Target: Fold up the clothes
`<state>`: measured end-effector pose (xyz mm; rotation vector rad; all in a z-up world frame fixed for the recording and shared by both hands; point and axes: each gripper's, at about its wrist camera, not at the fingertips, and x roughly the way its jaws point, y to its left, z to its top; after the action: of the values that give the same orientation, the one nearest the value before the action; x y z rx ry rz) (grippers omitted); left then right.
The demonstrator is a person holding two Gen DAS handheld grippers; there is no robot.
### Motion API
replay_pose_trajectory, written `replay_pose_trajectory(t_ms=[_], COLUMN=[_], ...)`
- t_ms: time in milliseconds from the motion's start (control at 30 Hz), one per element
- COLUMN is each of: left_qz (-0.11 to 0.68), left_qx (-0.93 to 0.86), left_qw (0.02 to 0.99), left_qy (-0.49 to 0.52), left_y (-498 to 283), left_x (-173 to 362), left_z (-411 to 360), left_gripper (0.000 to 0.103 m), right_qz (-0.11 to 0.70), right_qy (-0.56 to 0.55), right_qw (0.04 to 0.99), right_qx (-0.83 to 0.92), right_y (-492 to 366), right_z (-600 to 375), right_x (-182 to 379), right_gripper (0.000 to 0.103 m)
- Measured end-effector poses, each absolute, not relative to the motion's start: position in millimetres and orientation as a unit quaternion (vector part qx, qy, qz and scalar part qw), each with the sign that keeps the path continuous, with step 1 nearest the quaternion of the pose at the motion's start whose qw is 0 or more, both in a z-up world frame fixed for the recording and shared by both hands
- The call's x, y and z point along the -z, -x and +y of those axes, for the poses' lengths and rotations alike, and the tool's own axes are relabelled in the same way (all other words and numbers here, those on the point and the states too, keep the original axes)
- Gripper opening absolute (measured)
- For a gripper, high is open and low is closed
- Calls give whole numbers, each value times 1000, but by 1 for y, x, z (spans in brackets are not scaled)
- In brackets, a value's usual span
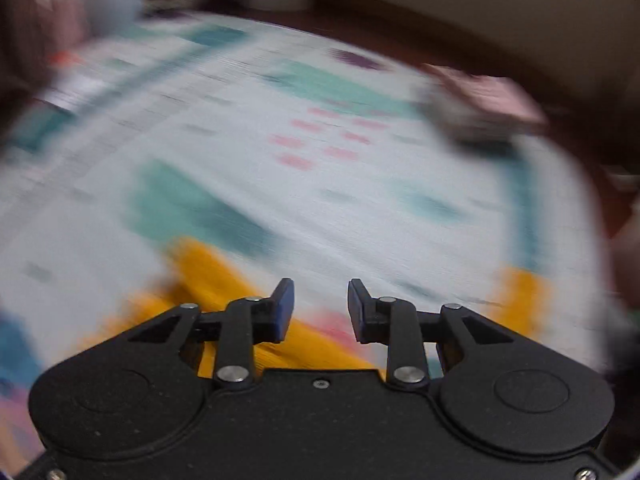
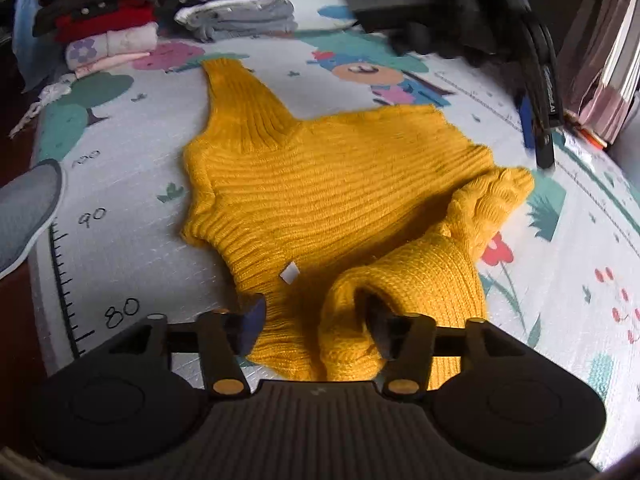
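Observation:
A mustard-yellow ribbed knit sweater (image 2: 328, 184) lies spread on a patterned play mat (image 2: 132, 216), one sleeve pointing to the far left and the other sleeve bunched at the near right. My right gripper (image 2: 316, 328) is open, its jaws wide apart over the sweater's near edge, with the right finger against the bunched cuff (image 2: 352, 332). The left wrist view is blurred by motion. My left gripper (image 1: 320, 308) is open and empty above the mat, with yellow sweater fabric (image 1: 224, 280) under and beside it.
Two stacks of folded clothes (image 2: 108, 12) stand at the mat's far left. A dark gripper body (image 2: 480, 8) hangs at the far right. A grey shoe (image 2: 28, 208) sits at the left edge. A pinkish folded item (image 1: 484, 100) lies far right in the left wrist view.

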<state>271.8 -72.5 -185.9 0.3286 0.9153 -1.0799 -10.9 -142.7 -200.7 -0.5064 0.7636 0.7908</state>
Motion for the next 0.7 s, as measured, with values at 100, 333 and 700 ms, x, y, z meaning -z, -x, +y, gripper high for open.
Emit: replay_pose_trajectory(t_ms=[100, 333, 700], left_qz=[429, 413, 455], left_qx=[512, 514, 517], left_qw=[709, 685, 666], left_qy=[-226, -311, -288], left_y=[-231, -228, -241], left_x=[221, 243, 236], left_z=[-79, -84, -79], left_gripper=[28, 27, 28], right_qz=[363, 346, 358], right_qy=[232, 206, 197], right_qw=[821, 834, 820], right_qx=[-376, -377, -402], right_y=[14, 18, 19], right_z=[-145, -155, -150], right_x=[201, 190, 206], right_gripper=[62, 61, 68])
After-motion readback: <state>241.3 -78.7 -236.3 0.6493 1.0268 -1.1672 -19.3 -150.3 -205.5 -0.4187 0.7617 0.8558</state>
